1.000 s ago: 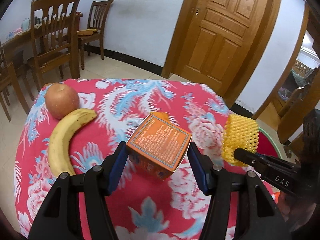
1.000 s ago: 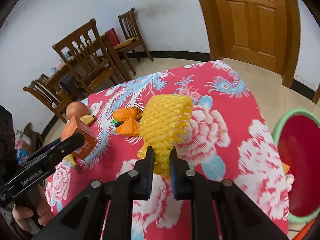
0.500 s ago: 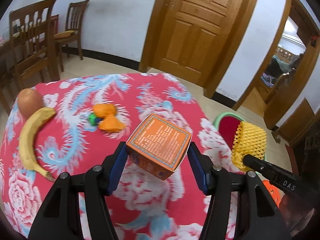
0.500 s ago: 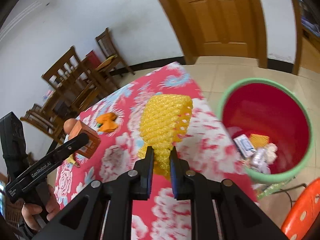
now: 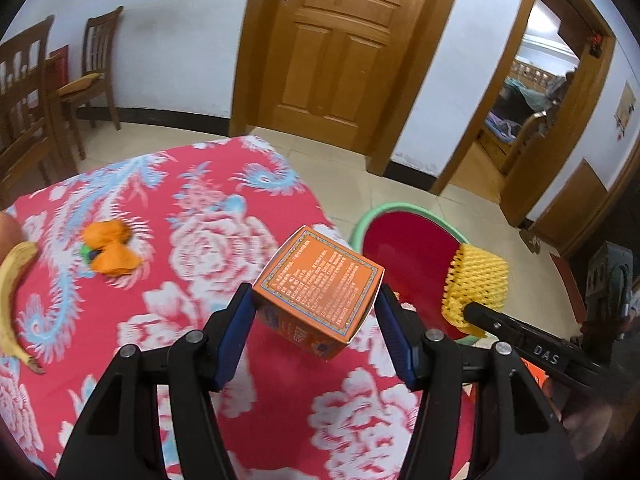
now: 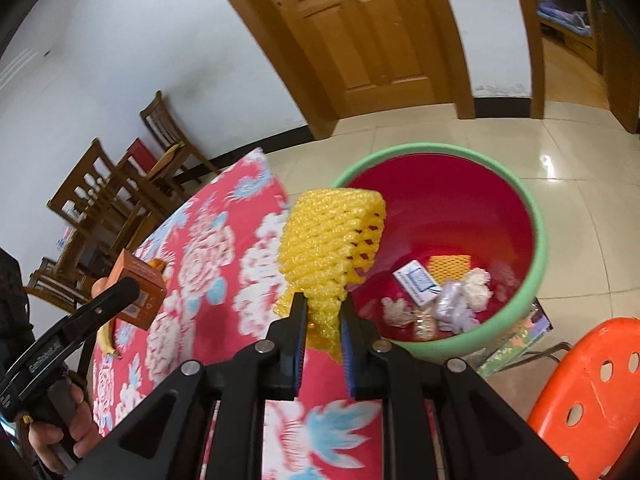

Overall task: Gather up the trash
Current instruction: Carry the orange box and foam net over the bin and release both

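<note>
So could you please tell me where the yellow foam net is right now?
The yellow foam net is pinched in the right hand-held gripper, held up at the table's edge beside the red bin.

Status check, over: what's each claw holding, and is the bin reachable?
Left gripper shut on orange box. Right gripper shut on yellow foam net, at red bin rim. Nothing blocking bin; wrapper remains on table.

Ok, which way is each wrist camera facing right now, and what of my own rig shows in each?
Left wrist: above the table, looking across it toward the bin; own left gripper grips the orange box, right gripper's arm at right.
Right wrist: at the table edge, looking down into the bin; own right gripper pinches the yellow foam net, left gripper at left.
Shared: box, net, bin, table.
</note>
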`<state>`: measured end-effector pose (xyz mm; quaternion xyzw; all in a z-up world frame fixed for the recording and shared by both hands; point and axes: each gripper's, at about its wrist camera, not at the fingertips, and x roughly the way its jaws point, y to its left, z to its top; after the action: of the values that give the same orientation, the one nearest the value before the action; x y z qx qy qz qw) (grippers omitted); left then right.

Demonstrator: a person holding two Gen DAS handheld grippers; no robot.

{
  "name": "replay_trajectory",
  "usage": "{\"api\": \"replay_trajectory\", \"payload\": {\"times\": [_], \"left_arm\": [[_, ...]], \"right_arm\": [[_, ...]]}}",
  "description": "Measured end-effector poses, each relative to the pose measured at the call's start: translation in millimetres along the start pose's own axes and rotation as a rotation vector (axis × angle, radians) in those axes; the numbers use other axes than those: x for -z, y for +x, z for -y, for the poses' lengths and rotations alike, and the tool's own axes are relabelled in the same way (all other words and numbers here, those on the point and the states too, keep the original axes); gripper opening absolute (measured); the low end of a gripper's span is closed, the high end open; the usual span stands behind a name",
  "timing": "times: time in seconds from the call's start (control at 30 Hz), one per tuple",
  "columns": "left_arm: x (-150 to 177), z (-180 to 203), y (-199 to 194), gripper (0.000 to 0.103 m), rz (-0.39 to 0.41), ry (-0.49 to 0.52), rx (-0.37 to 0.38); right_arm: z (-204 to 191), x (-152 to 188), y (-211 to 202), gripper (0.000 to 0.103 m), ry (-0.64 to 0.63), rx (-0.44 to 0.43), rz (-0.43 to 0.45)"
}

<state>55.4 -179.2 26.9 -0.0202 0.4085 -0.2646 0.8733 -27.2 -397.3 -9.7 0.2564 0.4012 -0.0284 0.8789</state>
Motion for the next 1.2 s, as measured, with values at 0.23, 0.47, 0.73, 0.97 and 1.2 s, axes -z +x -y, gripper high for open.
{"api": "replay_trajectory", "payload": {"times": [0.23, 0.47, 0.73, 0.97, 1.2], "left_arm": [[-5, 32, 27, 0.061, -0.034, 0.042, 0.038], [-10, 57, 47, 0.061, -0.056, 0.081, 0.064], [-12, 79, 64, 0.061, -0.082, 0.117, 0.082], [-11, 88, 80, 0.061, -0.107, 0.132, 0.102], [-9, 98, 98, 0.063, -0.124, 0.168, 0.077]], "right_arm": [[33, -5, 12, 0.018, 0.051, 0.03, -0.025], [56, -12, 18, 0.025, 0.086, 0.048, -0.031], [74, -18, 20, 0.044, 0.121, 0.047, -0.027], [84, -20, 11, 0.051, 0.155, 0.038, 0.004], [93, -21, 1, 0.052, 0.18, 0.052, 0.028]]}}
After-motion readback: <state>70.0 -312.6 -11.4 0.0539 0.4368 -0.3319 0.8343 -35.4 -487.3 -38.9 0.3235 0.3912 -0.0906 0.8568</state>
